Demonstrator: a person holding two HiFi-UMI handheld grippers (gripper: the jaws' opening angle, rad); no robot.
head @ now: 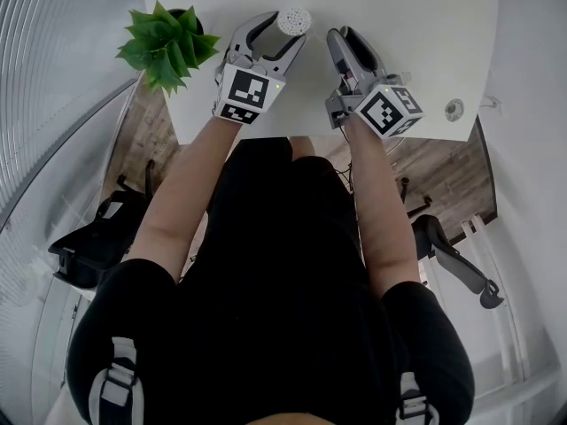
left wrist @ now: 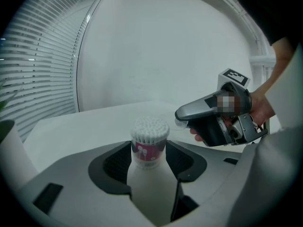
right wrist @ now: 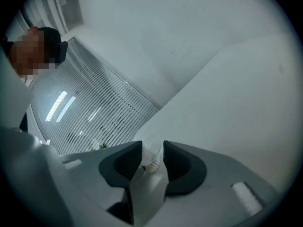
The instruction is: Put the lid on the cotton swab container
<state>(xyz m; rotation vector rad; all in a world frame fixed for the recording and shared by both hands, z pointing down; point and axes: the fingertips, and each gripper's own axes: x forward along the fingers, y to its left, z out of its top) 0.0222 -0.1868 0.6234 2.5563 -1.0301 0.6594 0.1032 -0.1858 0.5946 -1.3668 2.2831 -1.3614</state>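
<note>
White table (head: 425, 42) by blinds (left wrist: 38, 70); left gripper (head: 284, 34) clamped on cotton swab container (left wrist: 149, 143), right gripper (head: 344, 37) clamped on lid (right wrist: 152, 159).

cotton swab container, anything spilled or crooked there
Nothing stands out: the cotton swab container stands upright between the left gripper's jaws, swabs packed in, none spilled. Its lid is off, in the right gripper.

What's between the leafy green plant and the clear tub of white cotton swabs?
One grey finger of the left gripper, beside that clear swab tub, over the white table. The head view shows it.
</note>
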